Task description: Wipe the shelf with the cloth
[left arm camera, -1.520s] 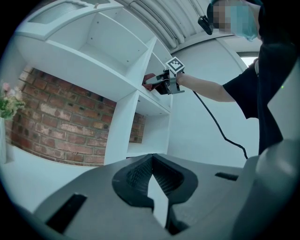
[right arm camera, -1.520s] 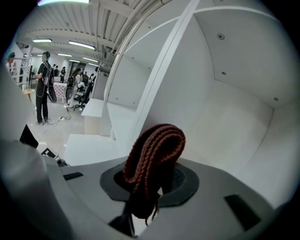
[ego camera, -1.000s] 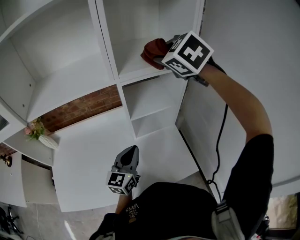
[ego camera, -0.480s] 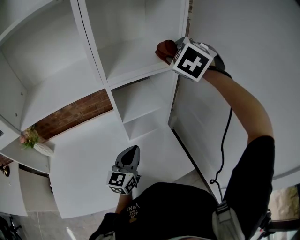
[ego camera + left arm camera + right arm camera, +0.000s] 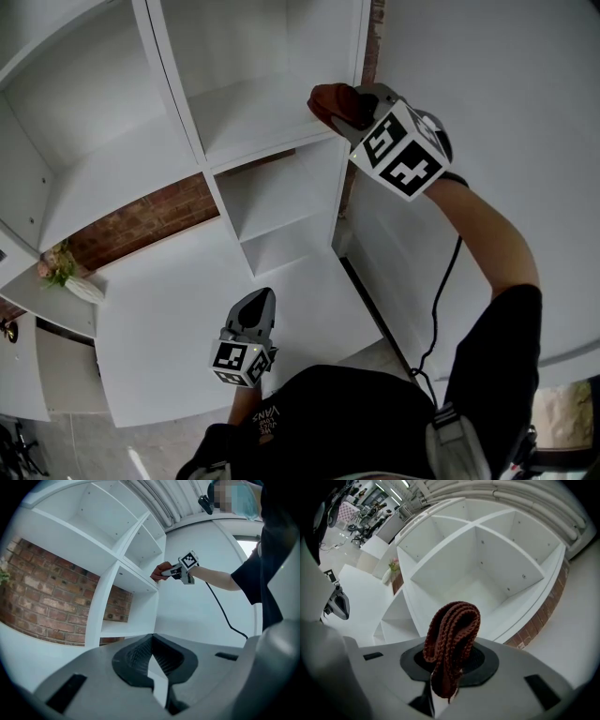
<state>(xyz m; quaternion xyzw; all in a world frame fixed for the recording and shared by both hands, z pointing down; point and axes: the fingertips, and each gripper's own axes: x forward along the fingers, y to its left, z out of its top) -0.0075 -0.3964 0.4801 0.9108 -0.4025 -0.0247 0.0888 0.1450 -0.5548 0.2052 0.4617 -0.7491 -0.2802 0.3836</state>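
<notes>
While the left gripper point(image 5: 260, 298) hangs low, just in front of the person's black shirt point(image 5: 347, 412), its jaws are pressed together at the tips with nothing between them, and it has barely shifted over the last second. White print on the shirt, seen upside down from the head view, reads "VANS" point(image 5: 263, 413). A black cable point(image 5: 439, 300) drops from the raised right arm past the white side panel.

Farther out, the right gripper point(image 5: 356, 105) is clamped on the dark red knitted cloth point(image 5: 328, 97), which bulges out in a folded loop beyond the jaws. The cloth sits against the front right corner of the upper shelf point(image 5: 253, 117). A second ago it lay further left along that board's front edge, and it has since travelled right to the corner. The gripper has also rolled, so its marker cube point(image 5: 403, 150) now shows different faces.

Behind the shelving, a brick wall point(image 5: 141, 220) shows through.
</notes>
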